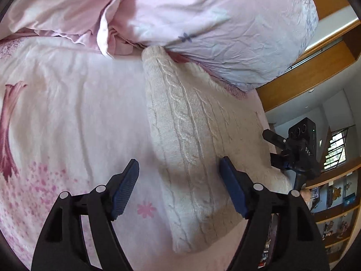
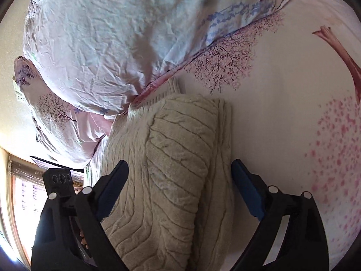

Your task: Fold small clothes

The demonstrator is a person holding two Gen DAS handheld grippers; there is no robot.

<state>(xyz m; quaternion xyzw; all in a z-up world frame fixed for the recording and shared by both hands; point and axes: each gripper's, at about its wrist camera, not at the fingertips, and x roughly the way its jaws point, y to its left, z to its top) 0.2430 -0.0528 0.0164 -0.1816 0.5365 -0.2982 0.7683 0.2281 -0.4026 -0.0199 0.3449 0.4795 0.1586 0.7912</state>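
Cable-knit cream sweater (image 1: 191, 135) lies folded on floral bedsheet (image 1: 67, 113), both hand-held grippers (image 1: 179, 189) (image 2: 180, 189) spread, empty

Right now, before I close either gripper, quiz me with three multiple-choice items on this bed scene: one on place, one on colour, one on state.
1. Where does the sweater's far end lie?
A. against the rumpled duvet
B. hanging off the bed
C. on a shelf

2. What colour is the sweater?
A. navy
B. cream
C. red

3. How do the left gripper and right gripper stand?
A. both open
B. both shut on the knit
C. one shut

Answers: 1 A, its end meets the duvet; 2 B, pale cable knit; 3 A, blue pads stand apart around it.
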